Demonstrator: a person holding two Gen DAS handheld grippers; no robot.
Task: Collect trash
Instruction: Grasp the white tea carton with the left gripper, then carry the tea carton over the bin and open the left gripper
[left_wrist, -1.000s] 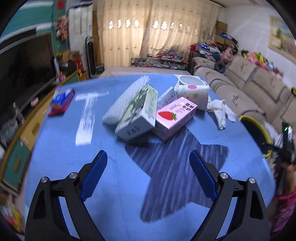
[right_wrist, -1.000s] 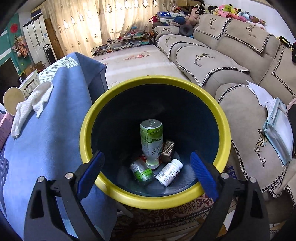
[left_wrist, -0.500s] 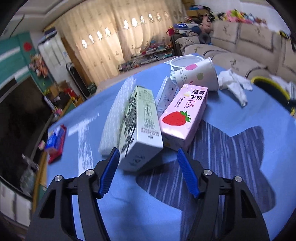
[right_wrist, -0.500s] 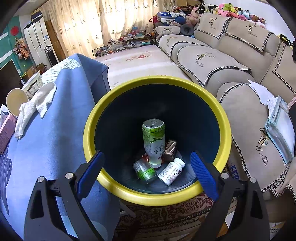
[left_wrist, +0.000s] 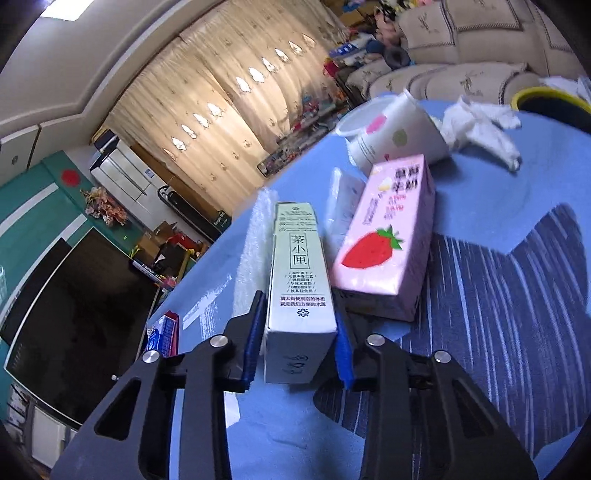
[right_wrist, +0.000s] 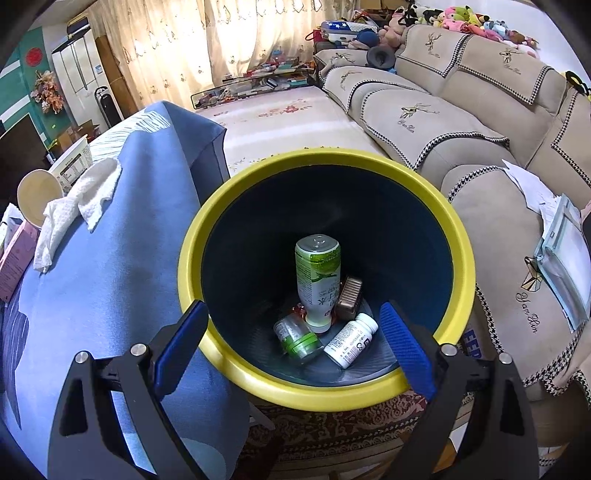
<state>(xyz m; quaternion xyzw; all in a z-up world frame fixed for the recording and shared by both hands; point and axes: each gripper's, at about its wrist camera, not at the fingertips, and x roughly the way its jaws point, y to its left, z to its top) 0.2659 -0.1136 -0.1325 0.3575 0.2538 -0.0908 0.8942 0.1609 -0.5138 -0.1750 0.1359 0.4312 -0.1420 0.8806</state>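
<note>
Now the pale green tea carton (left_wrist: 301, 291) lies on the blue cloth (left_wrist: 480, 192), left of the pink strawberry carton (left_wrist: 384, 243), with the left gripper (left_wrist: 298, 343) closing on its near end; a second ago the jaws stood wide and short of it. Pads look touching. Pickup appears imminent. The right gripper (right_wrist: 291, 341) hangs wide and empty over the yellow-rimmed bin (right_wrist: 458, 236), unmoved.

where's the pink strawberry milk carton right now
In the left wrist view, the strawberry milk carton lies on the blue tablecloth, right of the pale green tea carton and below the tipped paper cup.
</note>
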